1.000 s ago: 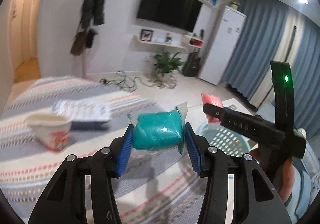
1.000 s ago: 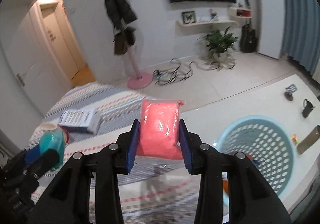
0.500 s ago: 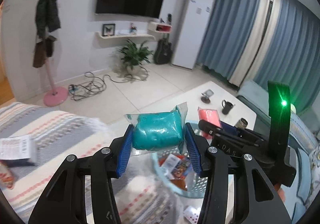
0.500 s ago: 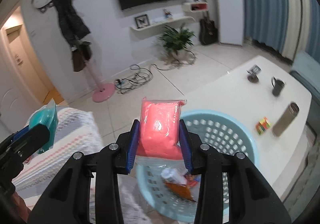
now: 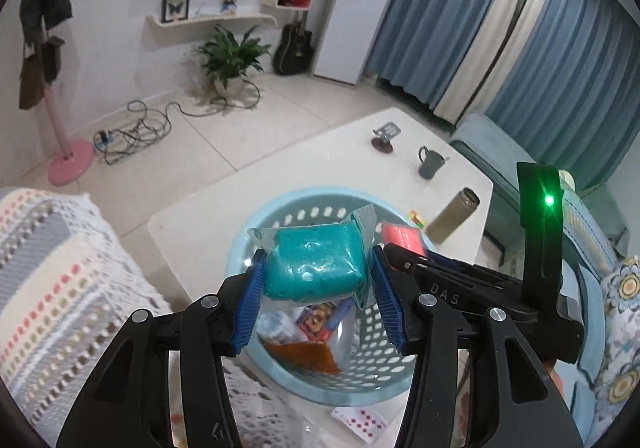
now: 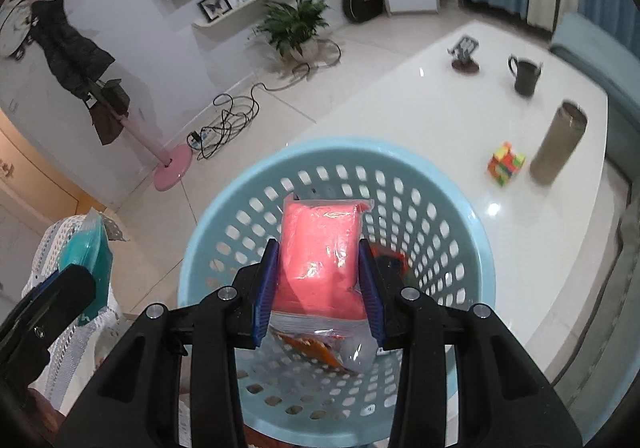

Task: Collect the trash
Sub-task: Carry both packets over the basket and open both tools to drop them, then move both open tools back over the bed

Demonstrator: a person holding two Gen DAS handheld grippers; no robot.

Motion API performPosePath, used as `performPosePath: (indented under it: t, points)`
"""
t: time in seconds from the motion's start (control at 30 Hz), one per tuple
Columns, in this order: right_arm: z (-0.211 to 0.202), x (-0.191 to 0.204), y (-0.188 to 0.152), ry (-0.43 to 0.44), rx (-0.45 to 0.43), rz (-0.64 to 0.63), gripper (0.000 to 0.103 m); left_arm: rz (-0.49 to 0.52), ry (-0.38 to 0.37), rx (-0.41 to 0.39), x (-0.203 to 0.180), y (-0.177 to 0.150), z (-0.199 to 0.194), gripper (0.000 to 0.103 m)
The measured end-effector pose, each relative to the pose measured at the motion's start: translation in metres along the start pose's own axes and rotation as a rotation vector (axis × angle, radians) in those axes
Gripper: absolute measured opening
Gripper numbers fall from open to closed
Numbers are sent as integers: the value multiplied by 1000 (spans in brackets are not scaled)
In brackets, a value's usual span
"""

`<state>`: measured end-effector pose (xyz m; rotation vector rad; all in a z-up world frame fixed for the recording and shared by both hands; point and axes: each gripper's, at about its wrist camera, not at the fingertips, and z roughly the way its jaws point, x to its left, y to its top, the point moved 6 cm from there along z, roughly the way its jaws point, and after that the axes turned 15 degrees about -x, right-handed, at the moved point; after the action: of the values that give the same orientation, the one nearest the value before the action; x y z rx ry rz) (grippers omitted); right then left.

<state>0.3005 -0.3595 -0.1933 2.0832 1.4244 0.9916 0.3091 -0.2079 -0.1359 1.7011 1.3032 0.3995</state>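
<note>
My left gripper (image 5: pixel 317 284) carries a teal plastic-wrapped pack (image 5: pixel 316 264) over the near-left part of a light blue perforated basket (image 5: pixel 244 248). Its jaws are opening, with the pack still between the blue pads. My right gripper (image 6: pixel 318 280) is shut on a pink wrapped pack (image 6: pixel 320 244), held upright over the middle of the basket (image 6: pixel 200 232). An orange wrapper (image 6: pixel 316 350) and other packets lie on the basket's bottom. The two grippers sit side by side: the pink pack (image 5: pixel 400 236) shows in the left wrist view, the teal pack (image 6: pixel 86 252) in the right wrist view.
The basket stands on a white table (image 6: pixel 420 96) that also bears a dark mug (image 6: pixel 526 78), a grey tumbler (image 6: pixel 560 144), a colourful cube (image 6: pixel 506 164) and a small stand (image 6: pixel 464 52). A striped crocheted cover (image 5: pixel 48 268) lies to the left. A card packet (image 5: pixel 360 418) lies below the basket.
Both grippers swung right from the striped cover and sank over the blue basket, each still carrying its pack. The box and cup on the cover have left the view.
</note>
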Motion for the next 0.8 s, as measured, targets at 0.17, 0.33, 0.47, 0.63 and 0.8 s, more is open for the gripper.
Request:
performPosePath:
  t: [0.17,0.33,0.47,0.63,0.8]
  points:
    - [1,-10,-8,-7,19,9,37,3,-13,27,-3,-8,8,54]
    - [-5,-12,-7,-6,12,8,50,-6,-11,25,-5,-12,3,72]
    - [-13,-11,-6,4,4,11,51,-19,-11,12,-2,-12,-8,76]
    - [-26,2,-5,28,-10,-6,51,-29,3,-14,3,-9,-24,78]
    - [-42,27,0,73,-39,-37,51,-55,28,-64,16,-2,-53,78]
